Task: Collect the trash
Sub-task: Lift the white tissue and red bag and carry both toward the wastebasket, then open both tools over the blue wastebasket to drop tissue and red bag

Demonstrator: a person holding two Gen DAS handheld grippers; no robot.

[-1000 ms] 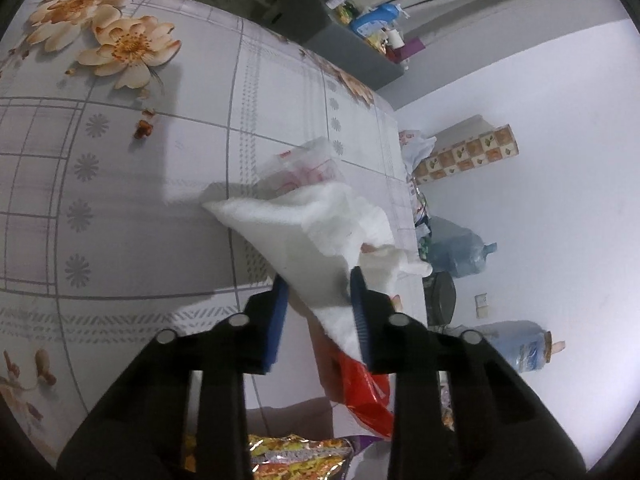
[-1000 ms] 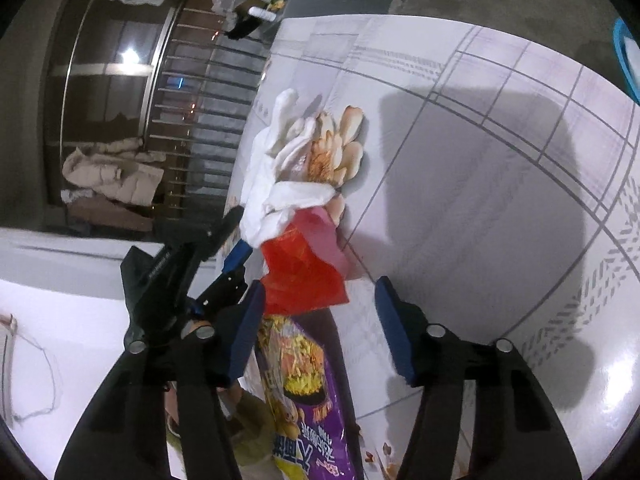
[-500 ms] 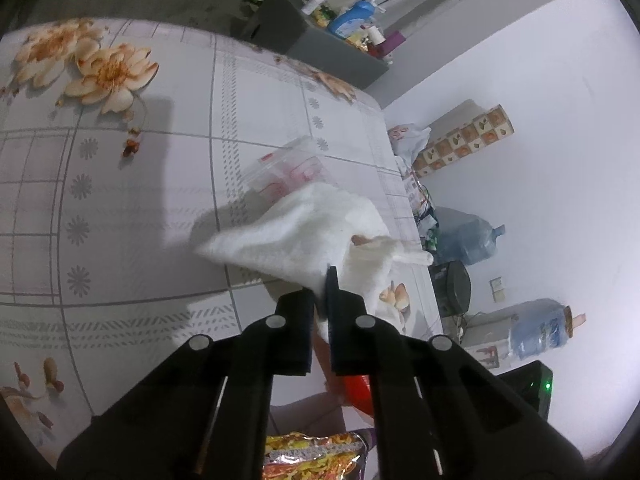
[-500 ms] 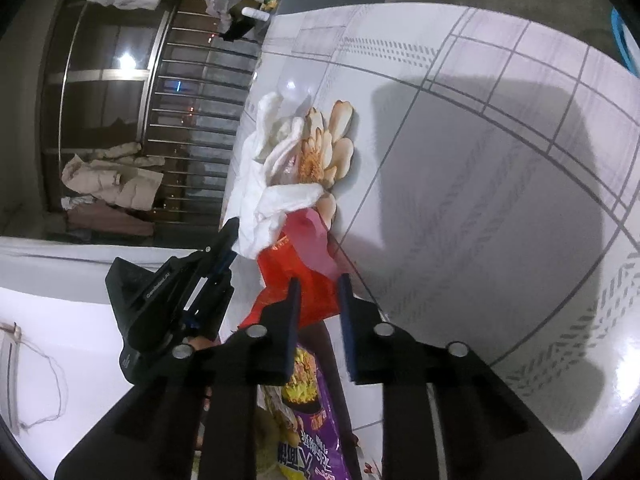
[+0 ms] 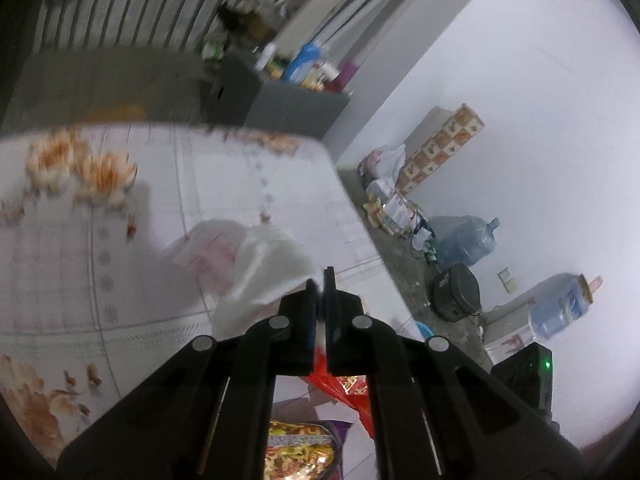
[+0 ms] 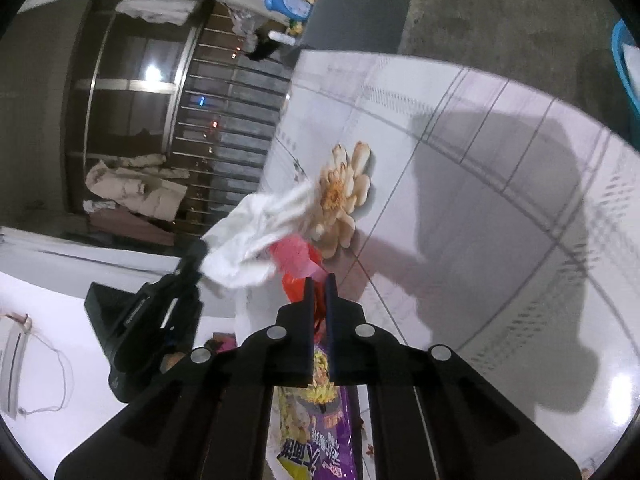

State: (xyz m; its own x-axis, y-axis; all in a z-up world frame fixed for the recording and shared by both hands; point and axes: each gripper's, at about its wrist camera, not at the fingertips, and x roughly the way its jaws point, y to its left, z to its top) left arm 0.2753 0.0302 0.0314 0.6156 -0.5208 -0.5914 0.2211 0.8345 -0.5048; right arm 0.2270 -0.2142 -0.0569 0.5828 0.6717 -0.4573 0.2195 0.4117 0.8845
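worktop [image 6: 500, 208]: white floral-print cover with grid lines, bright white wall beyond its edge, barred window behind
left gripper [image 5: 319, 280]: fingers together, clamped on a corner of the white tissue [image 5: 272, 268]; tissue hangs off the tips, lifted above the worktop near its wall-side edge
clear wrapper [image 5: 208, 250]: red print, lies flat on the worktop just behind the tissue
right gripper [image 6: 319, 280]: fingers nearly together, pinching the red plastic bag [image 6: 298, 270] at the worktop edge, beside the printed flower
purple snack packet [image 6: 320, 420]: below the right gripper, off the worktop edge; contact with the bag unclear
floor by wall: two water jugs, bags, patterned box
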